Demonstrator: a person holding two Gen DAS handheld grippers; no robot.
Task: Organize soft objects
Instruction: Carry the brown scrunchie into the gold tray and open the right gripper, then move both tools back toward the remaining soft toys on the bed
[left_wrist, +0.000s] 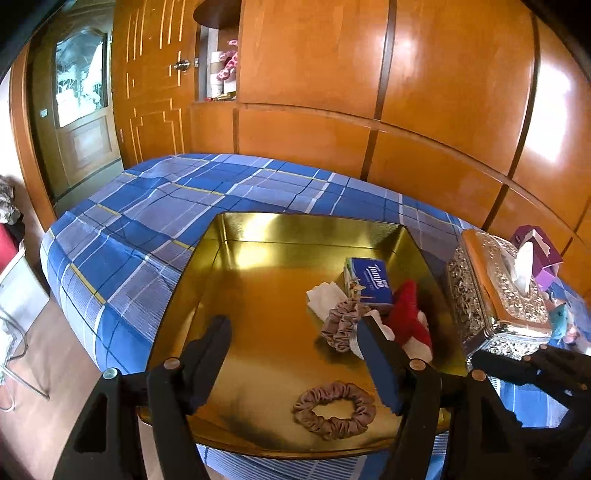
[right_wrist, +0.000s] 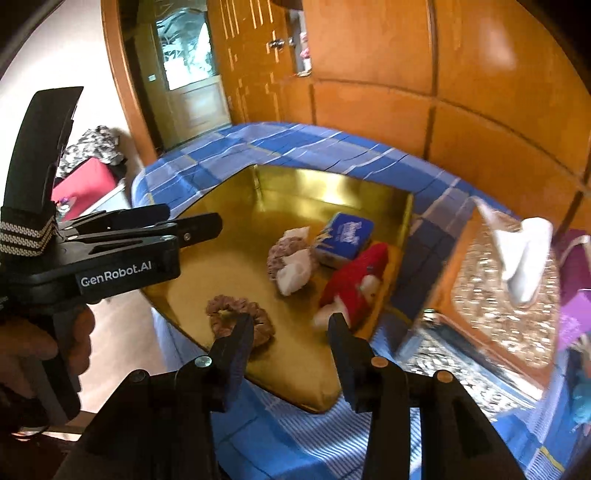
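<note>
Behind the spread left hand-held gripper (left_wrist: 293, 339) and equally spread right hand-held gripper (right_wrist: 291, 325), a scrunchie (left_wrist: 341, 325) sits half hidden.

Daylight fills my room, bright and warm. The glossy wooden wall (left_wrist: 443, 92) throws back broad white glare patches, strongest toward its upper right in my left view. The gold tray (left_wrist: 266, 295) shines like a mirror, with a hot streak along its far wall and a dark smudge of shadow at its near rim. My left view is sharp. My right view is smeared by motion: the silver tissue box (right_wrist: 498, 295) and the bed's (right_wrist: 295, 147) far edge streak badly. Both views bow straight lines hard and go black in the corners.
</note>
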